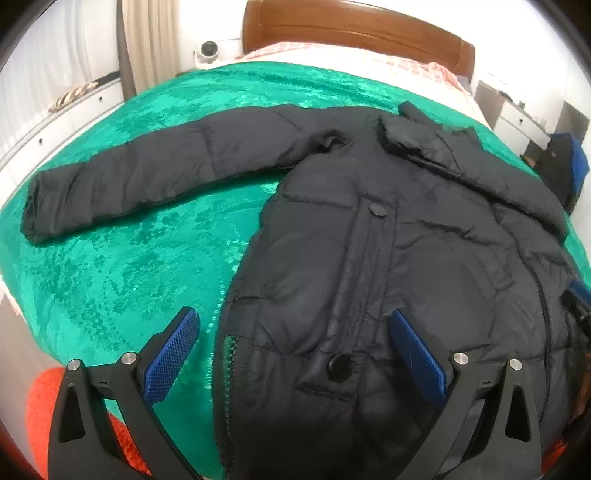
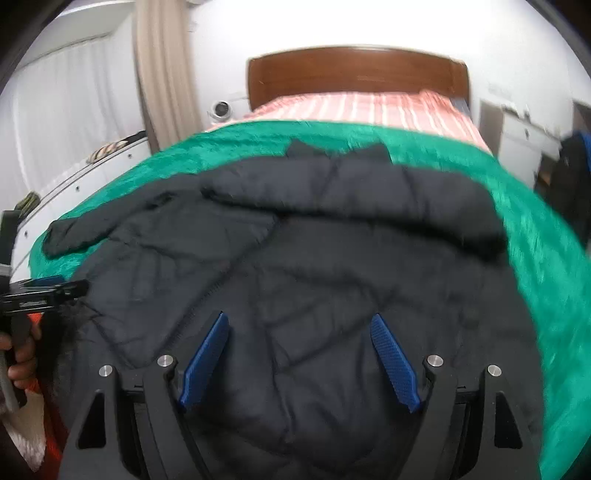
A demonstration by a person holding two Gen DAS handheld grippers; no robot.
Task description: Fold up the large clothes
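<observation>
A black puffer jacket (image 1: 369, 240) lies face up on a green blanket (image 1: 129, 258). Its left sleeve (image 1: 147, 173) stretches out to the left. My left gripper (image 1: 295, 325) is open over the jacket's lower left edge, near a black button (image 1: 340, 367). In the right wrist view the jacket (image 2: 295, 258) fills the middle, with its right sleeve (image 2: 369, 214) folded across the chest. My right gripper (image 2: 299, 328) is open above the jacket's lower part. The left gripper (image 2: 55, 290) shows at the left edge there, held by a hand.
The bed has a wooden headboard (image 1: 351, 26) and a striped sheet (image 2: 362, 107). White drawers (image 1: 55, 122) stand left, a white cabinet (image 1: 517, 118) right. An orange cloth (image 1: 48, 406) lies at the near left corner. A dark bag (image 1: 565, 166) stands right.
</observation>
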